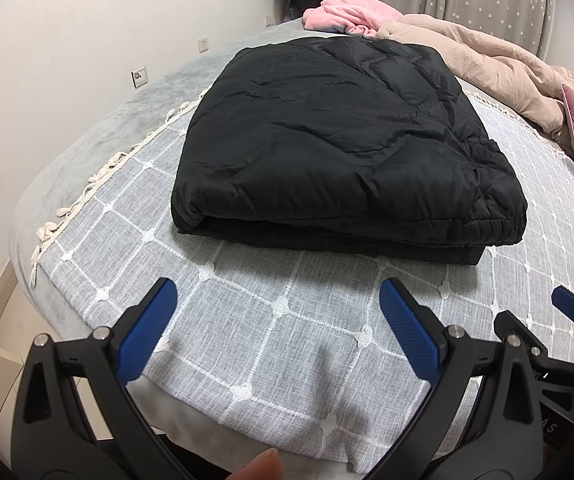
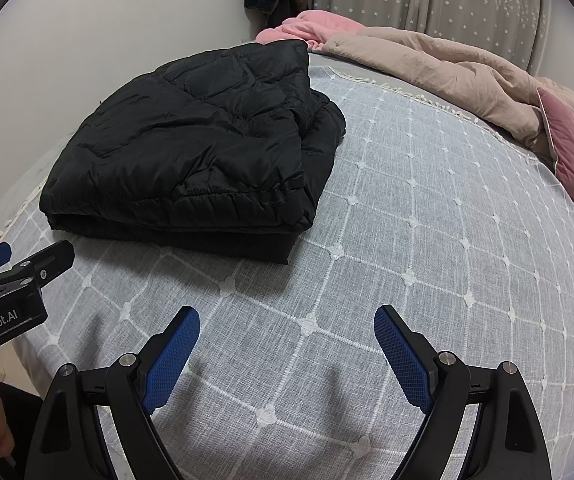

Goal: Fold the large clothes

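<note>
Jacket (image 1: 339,148) is lying folded on the bedspread (image 1: 287,320). Left gripper (image 1: 277,312) and right gripper (image 2: 287,338) are hovering near it, both spread wide, holding nothing.

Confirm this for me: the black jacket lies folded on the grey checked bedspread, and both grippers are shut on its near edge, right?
Not quite. The black jacket lies folded on the grey checked bedspread, but in both wrist views the left gripper and right gripper have open jaws, short of it.
</note>
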The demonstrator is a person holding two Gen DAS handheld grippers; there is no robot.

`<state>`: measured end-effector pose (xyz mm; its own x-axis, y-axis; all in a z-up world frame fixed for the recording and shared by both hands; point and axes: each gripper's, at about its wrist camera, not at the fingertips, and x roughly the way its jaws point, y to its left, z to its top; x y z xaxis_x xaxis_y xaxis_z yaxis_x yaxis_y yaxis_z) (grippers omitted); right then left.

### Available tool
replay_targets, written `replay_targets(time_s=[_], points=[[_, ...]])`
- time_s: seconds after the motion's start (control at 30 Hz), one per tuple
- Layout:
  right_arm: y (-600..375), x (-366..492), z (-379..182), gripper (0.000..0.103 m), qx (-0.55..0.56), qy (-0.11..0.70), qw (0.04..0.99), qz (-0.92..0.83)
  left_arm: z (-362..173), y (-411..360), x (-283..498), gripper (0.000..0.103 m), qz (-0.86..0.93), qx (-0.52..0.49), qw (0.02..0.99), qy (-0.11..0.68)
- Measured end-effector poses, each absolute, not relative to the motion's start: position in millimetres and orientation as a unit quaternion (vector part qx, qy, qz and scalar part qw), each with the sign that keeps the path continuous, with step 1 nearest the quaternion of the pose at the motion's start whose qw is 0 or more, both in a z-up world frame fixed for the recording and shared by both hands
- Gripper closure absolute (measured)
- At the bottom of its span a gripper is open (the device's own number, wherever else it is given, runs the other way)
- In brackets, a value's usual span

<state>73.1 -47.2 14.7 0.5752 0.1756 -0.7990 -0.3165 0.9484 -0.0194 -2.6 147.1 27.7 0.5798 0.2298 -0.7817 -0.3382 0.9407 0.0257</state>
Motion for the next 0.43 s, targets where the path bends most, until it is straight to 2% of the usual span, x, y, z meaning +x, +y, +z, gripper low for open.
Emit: replay_targets(time_s=[0.43], points=[[-48.7,70.7,12.6,0.013,-0.085,0.439,0.883,0.143,26.1,148.4,-3.1,0.002,0.159,-0.063,0.885,0.432]])
